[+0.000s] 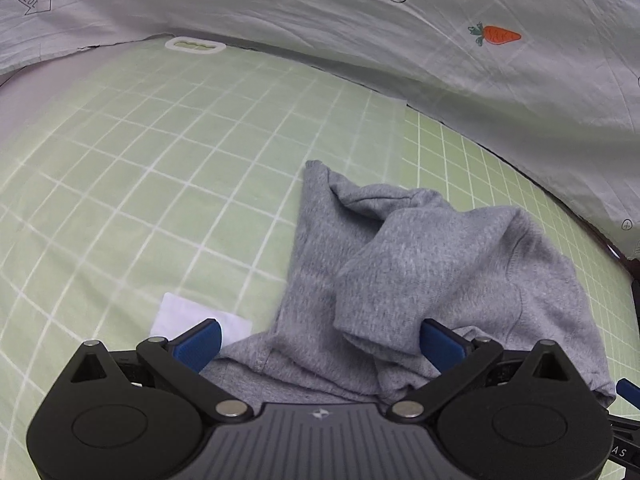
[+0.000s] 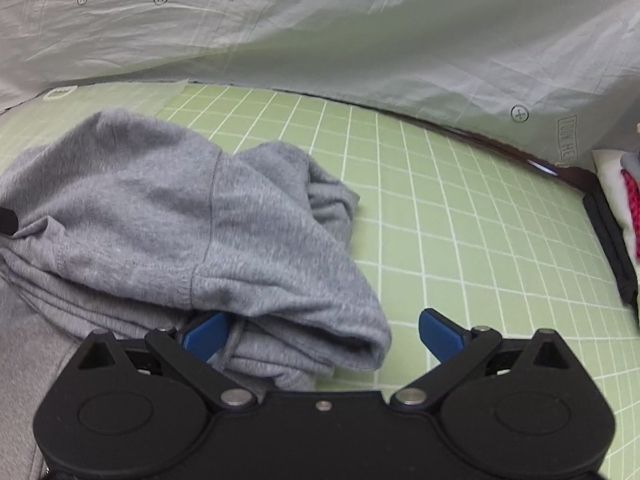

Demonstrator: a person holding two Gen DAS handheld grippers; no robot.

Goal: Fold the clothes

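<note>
A grey knit garment [image 1: 420, 264] lies bunched on the green checked sheet [image 1: 160, 160]. My left gripper [image 1: 320, 340] hangs over its near edge with both blue fingers spread wide and open; a rolled fold lies between them, touching the right finger [image 1: 440, 342]. In the right wrist view the same grey garment [image 2: 180, 220] is heaped at the left, a rolled hem at its near right corner. My right gripper [image 2: 324, 334] is open, its left finger [image 2: 208, 334] tucked under the heap and its right finger [image 2: 440, 334] over bare sheet.
A white cloth piece [image 1: 188, 316] peeks from under the garment's left side. A pale sheet with a carrot print [image 1: 496, 35] hangs behind the bed. A white oval tag [image 1: 195, 46] lies at the far edge. Folded items [image 2: 628, 196] sit at the far right.
</note>
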